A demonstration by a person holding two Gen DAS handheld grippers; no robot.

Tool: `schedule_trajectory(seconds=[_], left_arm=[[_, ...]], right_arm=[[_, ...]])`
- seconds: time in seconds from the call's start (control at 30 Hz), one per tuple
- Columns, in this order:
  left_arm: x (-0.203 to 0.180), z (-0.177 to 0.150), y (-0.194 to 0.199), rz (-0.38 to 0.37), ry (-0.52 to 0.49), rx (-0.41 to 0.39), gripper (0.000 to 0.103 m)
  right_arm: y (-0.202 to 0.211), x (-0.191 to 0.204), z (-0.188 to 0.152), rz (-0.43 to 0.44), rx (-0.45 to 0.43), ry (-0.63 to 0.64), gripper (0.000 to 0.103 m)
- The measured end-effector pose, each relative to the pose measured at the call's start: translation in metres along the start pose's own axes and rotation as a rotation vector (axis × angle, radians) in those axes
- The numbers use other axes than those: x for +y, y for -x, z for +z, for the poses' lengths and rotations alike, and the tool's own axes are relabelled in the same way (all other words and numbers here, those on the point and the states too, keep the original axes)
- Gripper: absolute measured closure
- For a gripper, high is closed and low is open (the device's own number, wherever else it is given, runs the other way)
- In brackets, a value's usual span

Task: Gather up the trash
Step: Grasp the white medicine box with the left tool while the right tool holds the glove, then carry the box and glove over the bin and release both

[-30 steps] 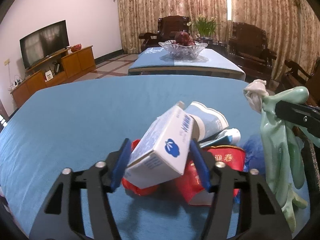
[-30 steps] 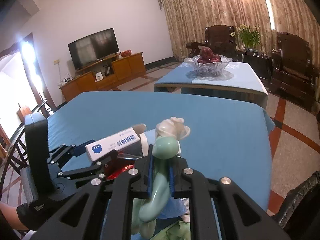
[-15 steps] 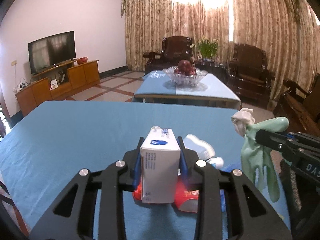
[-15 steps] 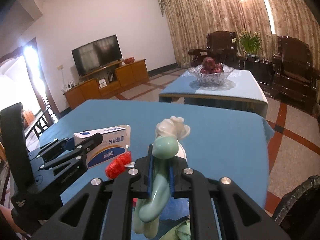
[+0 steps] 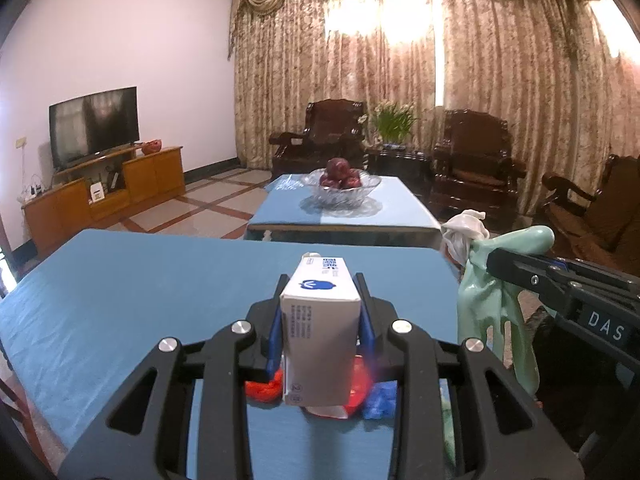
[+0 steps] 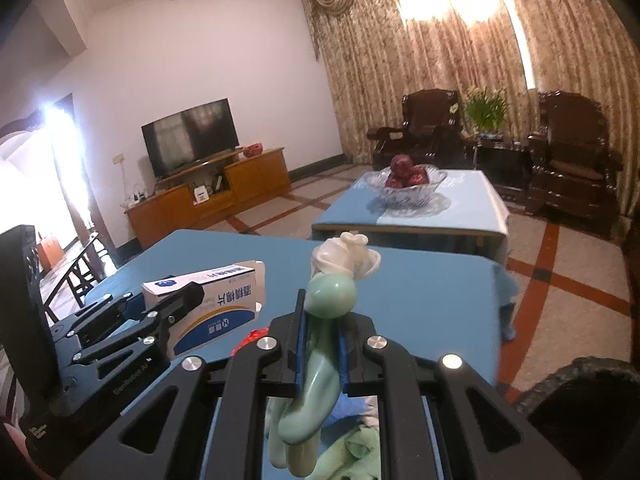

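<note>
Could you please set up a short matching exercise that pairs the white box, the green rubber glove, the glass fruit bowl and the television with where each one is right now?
Things:
1. white box
2. green rubber glove
3. glass fruit bowl
4. television

Places:
A. on the wooden cabinet by the wall
B. clamped in the right gripper
C. on the far blue table
D. clamped in the left gripper

Pairs: 1-D, 2-B, 3-C, 4-A
</note>
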State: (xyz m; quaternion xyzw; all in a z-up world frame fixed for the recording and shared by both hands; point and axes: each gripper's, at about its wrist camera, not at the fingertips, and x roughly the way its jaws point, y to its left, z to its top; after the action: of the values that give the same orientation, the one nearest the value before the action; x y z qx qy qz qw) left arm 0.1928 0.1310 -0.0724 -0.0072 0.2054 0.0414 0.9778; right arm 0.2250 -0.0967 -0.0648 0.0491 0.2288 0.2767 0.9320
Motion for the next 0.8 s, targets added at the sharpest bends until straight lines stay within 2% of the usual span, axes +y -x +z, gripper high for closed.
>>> schedule_trajectory(seconds=[0.3,0.8], left_arm=[[-0.039,0.009,0.021,-0.079,0.005,-0.029,0.074],[-0.156,0.003,0.024,-0.319,-0.068,-0.022,0.073]], right_arm=[[0.051,-0.021,-0.002,-0.09,-0.029,0.004,0.09],[0.143,-0.093,-0.03,-0.326,-0.049,-0.063,0.09]])
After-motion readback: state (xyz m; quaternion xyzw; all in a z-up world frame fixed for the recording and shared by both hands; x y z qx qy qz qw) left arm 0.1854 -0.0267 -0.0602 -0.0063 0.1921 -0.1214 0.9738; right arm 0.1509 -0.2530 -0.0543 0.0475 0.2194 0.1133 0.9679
